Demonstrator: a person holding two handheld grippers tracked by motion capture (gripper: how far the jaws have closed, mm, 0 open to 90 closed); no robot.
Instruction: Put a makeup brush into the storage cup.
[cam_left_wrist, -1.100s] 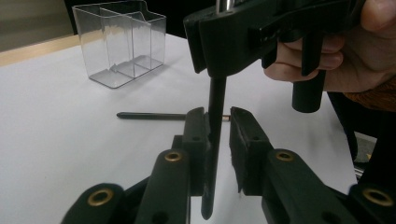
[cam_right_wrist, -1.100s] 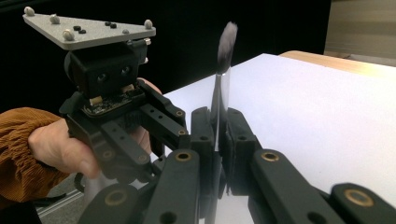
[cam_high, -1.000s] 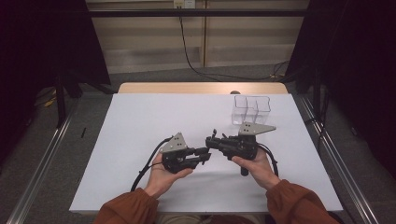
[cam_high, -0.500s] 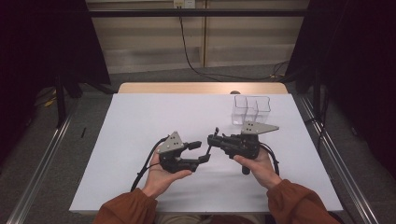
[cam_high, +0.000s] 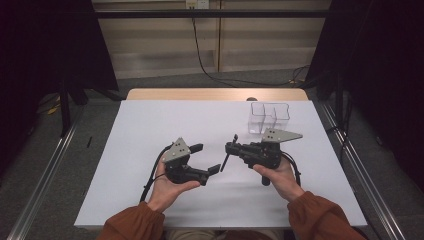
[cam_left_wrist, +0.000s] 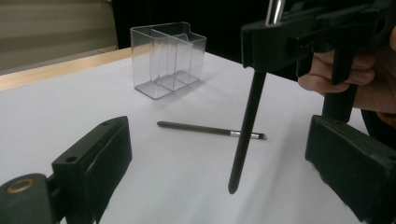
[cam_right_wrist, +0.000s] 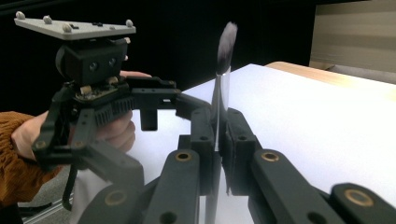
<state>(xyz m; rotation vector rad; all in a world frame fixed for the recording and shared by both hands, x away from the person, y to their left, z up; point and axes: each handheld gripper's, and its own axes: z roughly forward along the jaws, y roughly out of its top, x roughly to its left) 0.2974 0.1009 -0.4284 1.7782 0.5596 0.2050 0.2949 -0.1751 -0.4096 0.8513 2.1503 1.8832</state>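
Observation:
My right gripper (cam_high: 231, 148) is shut on a makeup brush (cam_high: 228, 157), clamped at its silver ferrule (cam_right_wrist: 219, 100). The bristles (cam_right_wrist: 227, 39) point up and the black handle (cam_left_wrist: 245, 135) hangs down over the table. My left gripper (cam_high: 206, 158) faces it from the left. Its jaws have just been opening and now stand wide apart, with the handle's lower end just ahead of them and untouched. A second thin brush (cam_left_wrist: 210, 129) lies flat on the white table beyond.
A clear plastic holder with compartments (cam_high: 268, 117) stands at the back right of the white table top (cam_high: 150, 125), just behind the right gripper. A bare wooden strip (cam_high: 200, 94) runs along the far edge. Cables trail from both grippers.
The left gripper's jaws, shut at the brush's handle a second ago, have spread wide and let it go. The right gripper has stayed still, holding the brush.

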